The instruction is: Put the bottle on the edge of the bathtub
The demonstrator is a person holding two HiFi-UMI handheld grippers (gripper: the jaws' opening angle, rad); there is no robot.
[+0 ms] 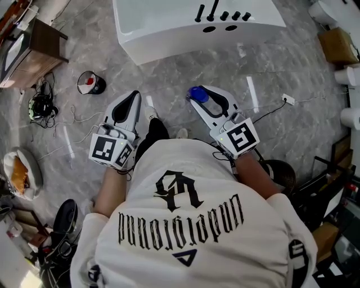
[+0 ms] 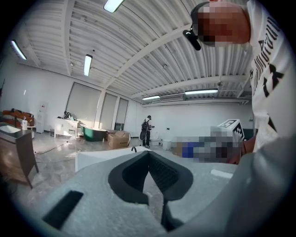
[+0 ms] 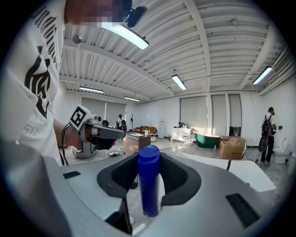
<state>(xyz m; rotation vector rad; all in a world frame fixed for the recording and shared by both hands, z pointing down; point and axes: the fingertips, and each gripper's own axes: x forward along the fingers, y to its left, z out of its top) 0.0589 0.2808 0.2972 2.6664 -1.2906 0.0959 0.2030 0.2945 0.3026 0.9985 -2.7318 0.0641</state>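
On the left of the head view: one wooden table [image 1: 36, 53], then one red-and-black cup [image 1: 91, 83] on the grey floor [image 1: 270, 73]. Two grippers, one marker cube each. Left gripper [image 1: 134, 97]: jaw tips together, nothing between them. Right gripper [image 1: 201, 94]: clamped on the one blue bottle [image 3: 149, 180], which is upright, cap up, pads on both sides. Bottle is in the air over the floor, short of the one white bathtub [image 1: 169, 39] and not on its edge. Tub rim has five black fittings [image 1: 212, 10] and two dark holes [image 1: 208, 28]. Writing: gothic lettering on the person's shirt [image 1: 185, 219], upside down and unreadable; any bottle label is too small to tell.
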